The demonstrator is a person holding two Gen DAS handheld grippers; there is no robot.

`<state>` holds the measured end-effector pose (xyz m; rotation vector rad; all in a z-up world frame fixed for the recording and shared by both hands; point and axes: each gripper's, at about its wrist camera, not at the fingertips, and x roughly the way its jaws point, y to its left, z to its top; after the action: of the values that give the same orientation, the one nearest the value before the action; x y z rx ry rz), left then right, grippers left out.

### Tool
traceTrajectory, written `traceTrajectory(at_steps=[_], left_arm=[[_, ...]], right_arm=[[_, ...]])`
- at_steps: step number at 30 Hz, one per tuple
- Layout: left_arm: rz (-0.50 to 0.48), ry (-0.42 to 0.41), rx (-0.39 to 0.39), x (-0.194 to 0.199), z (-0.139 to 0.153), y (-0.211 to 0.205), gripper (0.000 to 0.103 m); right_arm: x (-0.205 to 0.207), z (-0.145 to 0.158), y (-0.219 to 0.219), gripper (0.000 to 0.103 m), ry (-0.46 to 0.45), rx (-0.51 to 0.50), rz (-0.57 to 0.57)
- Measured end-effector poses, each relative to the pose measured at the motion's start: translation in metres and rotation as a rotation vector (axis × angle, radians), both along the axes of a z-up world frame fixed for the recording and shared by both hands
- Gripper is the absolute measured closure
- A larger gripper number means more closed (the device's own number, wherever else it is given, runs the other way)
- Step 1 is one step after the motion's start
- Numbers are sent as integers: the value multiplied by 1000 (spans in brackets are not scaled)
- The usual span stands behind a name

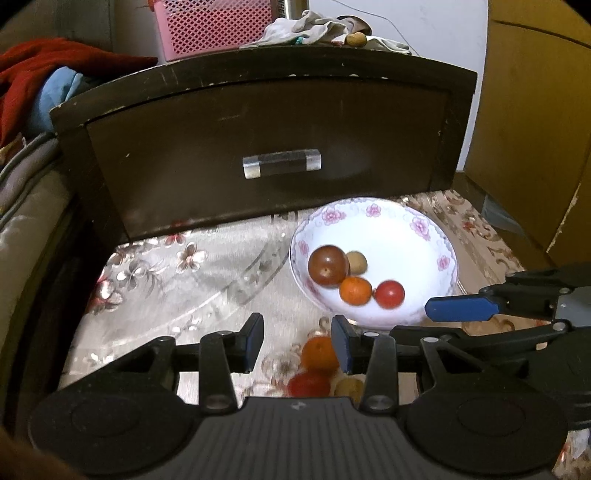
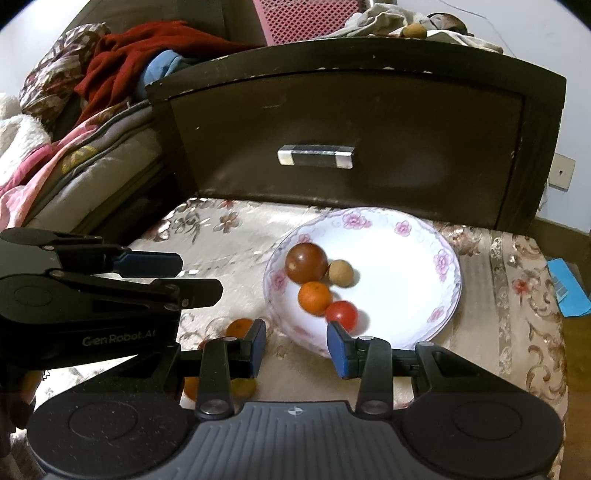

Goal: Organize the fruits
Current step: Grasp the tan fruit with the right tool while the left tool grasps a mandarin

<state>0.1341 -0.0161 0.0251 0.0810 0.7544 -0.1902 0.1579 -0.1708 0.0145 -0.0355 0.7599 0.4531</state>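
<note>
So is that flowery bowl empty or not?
Not empty: the bowl holds four fruits, including a brown one, while others lie outside on the cloth.

The right gripper [image 2: 296, 347], jaws apart and empty, hovers at the flowered plate [image 2: 413, 332] holding four fruits.

Home bedroom, dark wooden nightstand [image 1: 258, 147], rumpled bedding [image 2: 55, 155], clothes [image 2: 140, 48], pink plastic basket [image 1: 210, 26]
</note>
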Motion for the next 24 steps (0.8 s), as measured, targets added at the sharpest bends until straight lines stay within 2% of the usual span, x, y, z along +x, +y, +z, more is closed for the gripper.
traceTrajectory(at_steps=[13,24], left_arm=[[-27,69,17,-32,-20,15,55],[-90,117,23,-31,-32,19,55]], right_arm=[[-31,-18,17,70,81,-15,68],[-22,-33,16,70,122,-52,85]])
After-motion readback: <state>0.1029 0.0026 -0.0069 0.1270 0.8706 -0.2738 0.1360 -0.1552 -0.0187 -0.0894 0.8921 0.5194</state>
